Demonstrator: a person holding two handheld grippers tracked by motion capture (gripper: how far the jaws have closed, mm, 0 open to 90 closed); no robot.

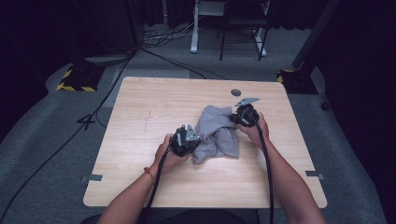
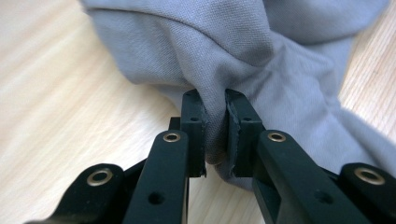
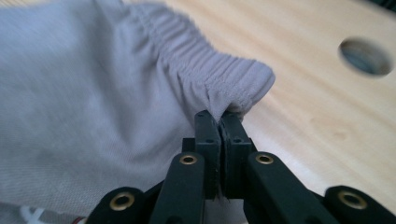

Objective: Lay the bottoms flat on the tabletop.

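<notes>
High view: grey garment [image 1: 216,133], soft knit, crumpled in a loose heap on the pale wood-grain table [image 1: 140,112], lying between the two grippers. Left gripper [image 1: 187,141] sits at the heap's near-left edge, right gripper [image 1: 238,117] at its far-right edge; each is carried in a hand, forearms entering from the bottom, black cables trailing back along them. Round hole [image 1: 236,92] in the tabletop just beyond the right gripper. Grey carpet, cables and dark curtains surround the table.

Left gripper view: left gripper [image 2: 215,128] clamped on a bunched fold of the grey garment [image 2: 187,42], cloth pinched between the pads, the rest spreading ahead of the jaws over the table [image 2: 60,107].

Right gripper view: right gripper [image 3: 219,126] closed tight on the garment's ribbed elastic hem [image 3: 233,79]; grey garment [image 3: 84,116] lies ahead and left of the jaws, bare table [image 3: 308,112] and the round hole [image 3: 365,57] to their right.
</notes>
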